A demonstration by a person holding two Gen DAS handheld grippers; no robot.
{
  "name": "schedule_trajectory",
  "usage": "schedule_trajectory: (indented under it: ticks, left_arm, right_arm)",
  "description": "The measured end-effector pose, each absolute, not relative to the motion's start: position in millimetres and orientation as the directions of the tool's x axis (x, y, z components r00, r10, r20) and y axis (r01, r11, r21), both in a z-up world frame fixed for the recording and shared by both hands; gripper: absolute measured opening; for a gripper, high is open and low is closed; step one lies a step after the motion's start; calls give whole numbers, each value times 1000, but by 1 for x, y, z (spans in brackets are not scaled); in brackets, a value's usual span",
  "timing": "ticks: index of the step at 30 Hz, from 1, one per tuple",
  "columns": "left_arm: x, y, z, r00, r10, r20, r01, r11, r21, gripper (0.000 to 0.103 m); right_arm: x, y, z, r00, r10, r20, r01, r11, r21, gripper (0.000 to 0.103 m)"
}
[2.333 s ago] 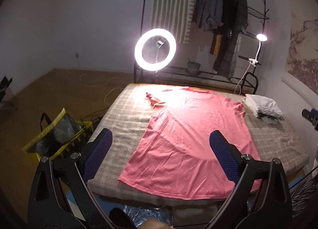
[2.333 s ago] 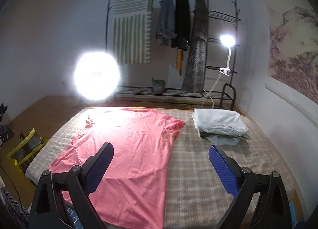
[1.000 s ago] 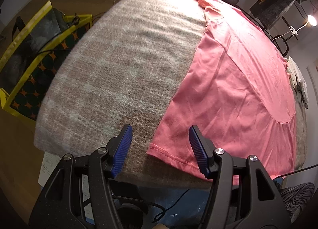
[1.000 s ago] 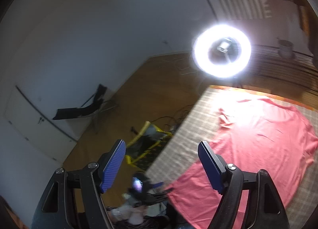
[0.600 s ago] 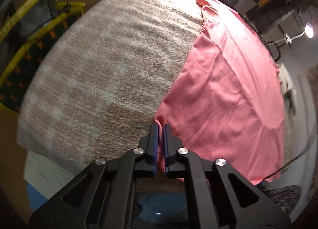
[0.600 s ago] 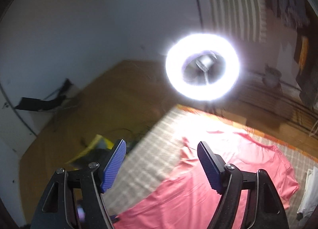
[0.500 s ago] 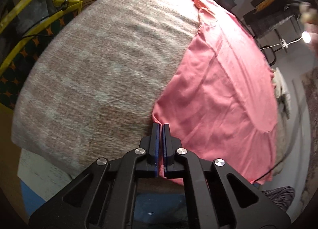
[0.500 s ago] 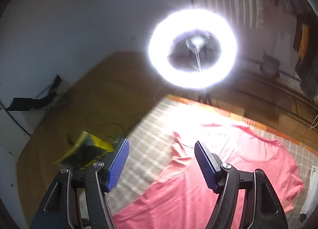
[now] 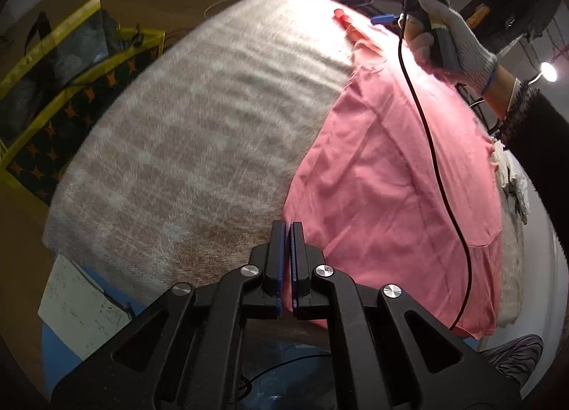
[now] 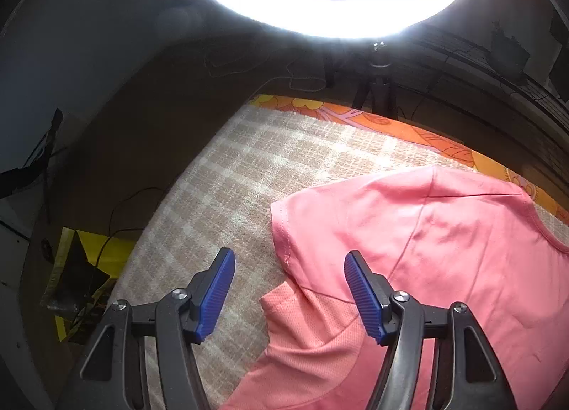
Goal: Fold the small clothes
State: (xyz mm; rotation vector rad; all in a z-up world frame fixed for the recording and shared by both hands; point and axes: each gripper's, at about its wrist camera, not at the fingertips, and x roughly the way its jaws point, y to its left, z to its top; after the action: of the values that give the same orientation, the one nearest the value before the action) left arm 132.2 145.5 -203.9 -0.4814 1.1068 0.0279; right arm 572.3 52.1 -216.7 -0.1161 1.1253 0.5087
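Pink T-shirt (image 9: pixel 384 168), light, limp, spread flat on the bed (image 9: pixel 199 132), is pinched at its hem corner by the left tongs (image 9: pixel 286 232) while the spread, closing right tongs (image 10: pixel 288 289) are lowered astride the sleeve hem.

- Bed (image 9: pixel 185 132): covered by a beige checked blanket (image 10: pixel 249 175); an orange floral sheet (image 10: pixel 419 132) shows along its far edge.
- Pink T-shirt (image 9: pixel 384 175): spread flat on the blanket, its near corner at the left hand-held gripper (image 9: pixel 286 232), its sleeve (image 10: pixel 320 217) ahead of the right hand-held gripper (image 10: pixel 288 267).
- Folded pale clothes (image 9: pixel 512 175): far right of the left hand-held gripper.
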Motion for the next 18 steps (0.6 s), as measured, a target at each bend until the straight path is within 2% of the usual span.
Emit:
schedule_trajectory:
  ticks: [2,3,7,8,9,11,12,13,14,15,16,17,18]
  left_arm:
    - [134,147,-212,422,-225,-878,-267,895,-357,16]
    - [135,147,-215,414,-224,-882,-270,895,-355,27]
    - [140,147,-220,408,-235,-882,-269,893,-362,28]
    - [142,145,-220,410,-231,-883,-259,898,-355,24]
    - [145,144,-221,403,-231,-886,-249,904,-349,1]
    - [148,143,-223,396,-250,-883,-243,899,-364,0]
    - [148,143,-223,398,-262,-879,-238,896,-375,0]
    - [147,141,-220,404,-277,-872,-225,893,-389,0]
    - [147,139,-217,412,-283,-866,-216,893,-395,0]
    - [147,137,-211,425,-289,-858,-201,894,-400,0]
    - [146,135,-205,438,-291,-850,-186,896,-403,0]
    - [144,133,-200,450,-293,-843,-171,899,-404,0]
    - [143,130,-193,464,-293,-836,-152,903,-401,0]
  right_arm:
    - [579,61,-225,327,319,-890,-444,883,153,67]
    - [584,63,-228,330,311,-891,-440,886,147,67]
    - [595,72,-235,339,283,-897,-447,888,111,68]
    - [596,75,-239,339,274,-900,-457,884,97,68]
    - [598,79,-241,337,261,-905,-466,881,81,68]
    - [599,85,-249,336,226,-914,-477,878,42,66]
    - [601,87,-253,335,205,-920,-478,878,22,62]
    - [602,89,-257,332,196,-923,-479,878,14,45]
    - [603,89,-261,325,184,-928,-479,878,6,35]
    - [604,90,-261,345,173,-922,-479,877,-15,31]
    - [603,89,-261,355,172,-919,-485,874,-24,20]
    - [604,87,-260,361,172,-916,-489,872,-29,5]
    - [604,84,-259,362,174,-916,-489,872,-28,2]
